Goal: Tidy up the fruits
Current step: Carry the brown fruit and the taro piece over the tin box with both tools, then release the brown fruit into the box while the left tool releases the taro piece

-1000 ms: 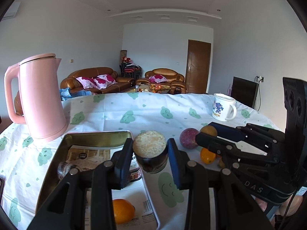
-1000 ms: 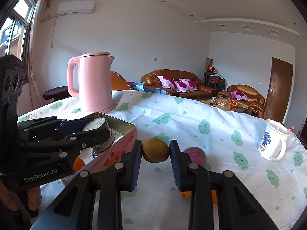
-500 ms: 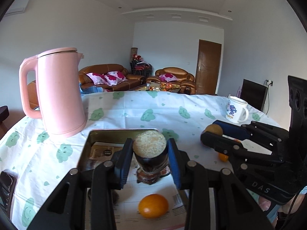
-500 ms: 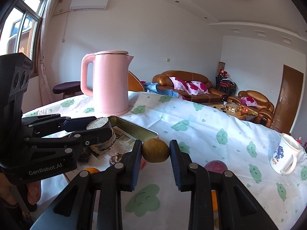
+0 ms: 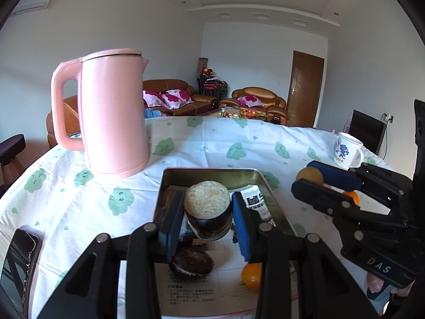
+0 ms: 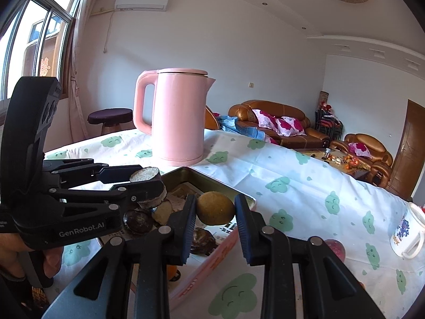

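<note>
— Tin (image 5: 170, 180): shallow metal rectangle, rounded corners, printed paper lining its floor, sitting on the cloth-covered counter (image 5: 79, 194).

— What is held?

— Left gripper (image 5: 207, 222) fingers pinch a dark stubby fruit (image 5: 207, 212) with a pale grainy cut top, above the tin. Right gripper (image 6: 215, 219) fingers pinch a round, matte brown fruit (image 6: 215, 211) over the tin's near corner.

— Inside?

— An orange (image 5: 251, 275) and a dark wrinkled fruit (image 5: 191, 261), both on the paper.

— Room?

— Smooth pink kettle (image 5: 111, 111) stands just behind the tin's left corner; a mug (image 5: 346, 152) well apart, right.
</note>
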A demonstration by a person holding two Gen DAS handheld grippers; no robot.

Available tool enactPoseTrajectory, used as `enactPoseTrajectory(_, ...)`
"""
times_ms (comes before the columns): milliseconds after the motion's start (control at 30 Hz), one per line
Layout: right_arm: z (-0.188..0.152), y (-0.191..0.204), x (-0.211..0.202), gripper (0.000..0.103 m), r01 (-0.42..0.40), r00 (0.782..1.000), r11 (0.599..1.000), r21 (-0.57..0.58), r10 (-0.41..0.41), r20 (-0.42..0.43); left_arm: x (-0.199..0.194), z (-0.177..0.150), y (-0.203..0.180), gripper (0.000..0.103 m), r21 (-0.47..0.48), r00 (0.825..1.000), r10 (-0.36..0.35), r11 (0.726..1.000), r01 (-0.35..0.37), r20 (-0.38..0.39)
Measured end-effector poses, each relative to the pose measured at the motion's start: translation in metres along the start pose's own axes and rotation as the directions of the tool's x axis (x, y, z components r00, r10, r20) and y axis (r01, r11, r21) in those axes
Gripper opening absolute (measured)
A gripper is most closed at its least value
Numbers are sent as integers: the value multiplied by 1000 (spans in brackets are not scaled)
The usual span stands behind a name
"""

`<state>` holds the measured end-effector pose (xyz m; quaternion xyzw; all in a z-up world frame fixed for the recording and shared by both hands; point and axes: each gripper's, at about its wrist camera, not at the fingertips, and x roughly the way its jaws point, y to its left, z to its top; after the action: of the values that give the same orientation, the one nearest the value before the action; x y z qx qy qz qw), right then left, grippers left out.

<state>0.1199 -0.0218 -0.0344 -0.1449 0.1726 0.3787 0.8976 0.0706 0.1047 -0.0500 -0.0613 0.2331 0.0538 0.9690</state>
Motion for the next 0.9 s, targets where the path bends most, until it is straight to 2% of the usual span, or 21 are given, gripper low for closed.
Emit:
enactPoseTrajectory(367,-4,18,20,31,-35,998,999,-15,35,-45,5,-5,5,38,5,999,9,1000,-8,-38)
enactPoseTrajectory(900,-7,16,33,31,-50,994,999,9,51,-93,14,-6,5,38,17,996,5,1000,-4,-90)
